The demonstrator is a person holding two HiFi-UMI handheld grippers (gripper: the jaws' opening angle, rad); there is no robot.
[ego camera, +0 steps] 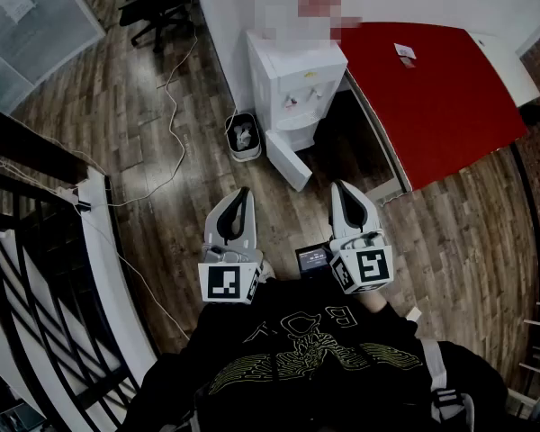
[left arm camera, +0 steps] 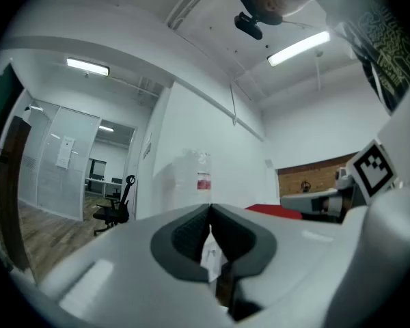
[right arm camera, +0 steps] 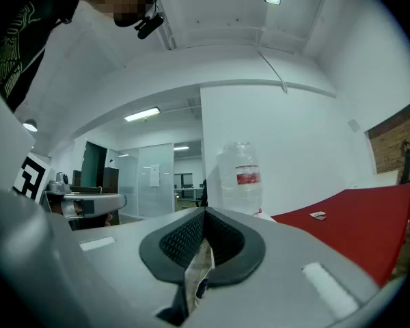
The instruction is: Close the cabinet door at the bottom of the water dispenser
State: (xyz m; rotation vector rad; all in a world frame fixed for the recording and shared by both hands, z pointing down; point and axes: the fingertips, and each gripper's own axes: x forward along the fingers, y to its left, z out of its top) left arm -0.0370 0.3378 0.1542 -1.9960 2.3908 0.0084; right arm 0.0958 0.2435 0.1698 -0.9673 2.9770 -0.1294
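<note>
The white water dispenser (ego camera: 292,84) stands against the wall ahead, with a clear bottle on top (right arm camera: 239,176). Its bottom cabinet door (ego camera: 288,158) hangs open, swung out toward me over the wood floor. My left gripper (ego camera: 243,192) and right gripper (ego camera: 337,187) are held level side by side close to my body, well short of the door. Both are shut with nothing between the jaws. In the left gripper view the left gripper (left arm camera: 210,207) has its tips together, and the bottle (left arm camera: 199,176) lies straight ahead. The right gripper (right arm camera: 205,212) also shows its tips meeting.
A small waste bin (ego camera: 244,137) sits left of the dispenser. A red table (ego camera: 432,97) stands to its right. A white cable (ego camera: 173,124) trails across the floor. An office chair (ego camera: 157,7) is at the back left, a dark railing (ego camera: 36,241) on my left.
</note>
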